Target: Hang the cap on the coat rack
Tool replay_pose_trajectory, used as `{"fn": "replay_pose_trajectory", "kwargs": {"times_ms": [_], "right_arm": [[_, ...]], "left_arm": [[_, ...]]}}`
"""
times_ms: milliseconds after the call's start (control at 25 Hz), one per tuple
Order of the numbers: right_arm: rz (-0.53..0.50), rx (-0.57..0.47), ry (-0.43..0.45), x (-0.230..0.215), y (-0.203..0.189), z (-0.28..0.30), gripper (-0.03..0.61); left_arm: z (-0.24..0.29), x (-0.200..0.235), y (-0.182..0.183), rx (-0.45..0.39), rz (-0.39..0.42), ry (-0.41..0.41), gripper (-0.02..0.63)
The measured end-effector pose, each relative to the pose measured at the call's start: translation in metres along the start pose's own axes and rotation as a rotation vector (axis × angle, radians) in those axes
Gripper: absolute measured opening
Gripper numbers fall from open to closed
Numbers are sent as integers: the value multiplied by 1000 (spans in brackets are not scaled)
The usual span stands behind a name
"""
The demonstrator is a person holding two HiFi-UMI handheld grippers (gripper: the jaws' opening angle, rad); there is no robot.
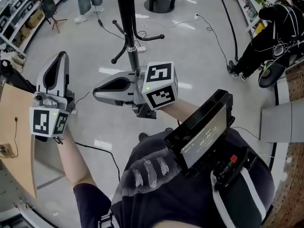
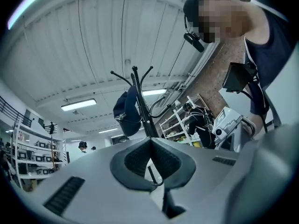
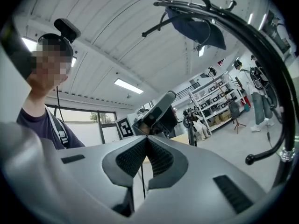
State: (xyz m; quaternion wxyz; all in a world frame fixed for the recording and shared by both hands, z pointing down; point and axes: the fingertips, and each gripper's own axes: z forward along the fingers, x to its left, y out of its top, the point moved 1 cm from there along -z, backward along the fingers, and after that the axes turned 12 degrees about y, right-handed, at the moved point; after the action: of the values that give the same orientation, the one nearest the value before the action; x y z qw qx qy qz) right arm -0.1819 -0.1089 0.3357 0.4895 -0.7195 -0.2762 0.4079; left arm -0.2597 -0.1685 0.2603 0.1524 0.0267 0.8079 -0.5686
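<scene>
Hanging looks complete; cap (image 2: 126, 115) rests on a coat rack (image 2: 147, 122) hook, so left tongs (image 2: 150, 140) and right tongs (image 3: 146, 140) sit pressed together, empty, low near the pole.

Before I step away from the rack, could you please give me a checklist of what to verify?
1. Cap on the coat rack: ok, it hangs from an upper hook.
2. Cap seated firmly on the hook: cannot tell, the contact is too small to see.
3. Left gripper empty: ok, jaws together, nothing between them.
4. Right gripper empty: ok, jaws together, nothing between them.
5. Right gripper clear of the rack: cannot tell, a lower hook curves close beside it.
</scene>
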Motion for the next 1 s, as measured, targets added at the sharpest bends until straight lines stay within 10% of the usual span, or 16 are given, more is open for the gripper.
{"fn": "replay_pose_trajectory", "kwargs": {"times_ms": [520, 1000], "right_arm": [[3, -66, -27, 11, 6, -47, 5], [158, -165, 79, 26, -14, -114, 5]], "left_arm": [[13, -76, -5, 49, -29, -96, 8], [-7, -174, -25, 254, -64, -13, 8]]}}
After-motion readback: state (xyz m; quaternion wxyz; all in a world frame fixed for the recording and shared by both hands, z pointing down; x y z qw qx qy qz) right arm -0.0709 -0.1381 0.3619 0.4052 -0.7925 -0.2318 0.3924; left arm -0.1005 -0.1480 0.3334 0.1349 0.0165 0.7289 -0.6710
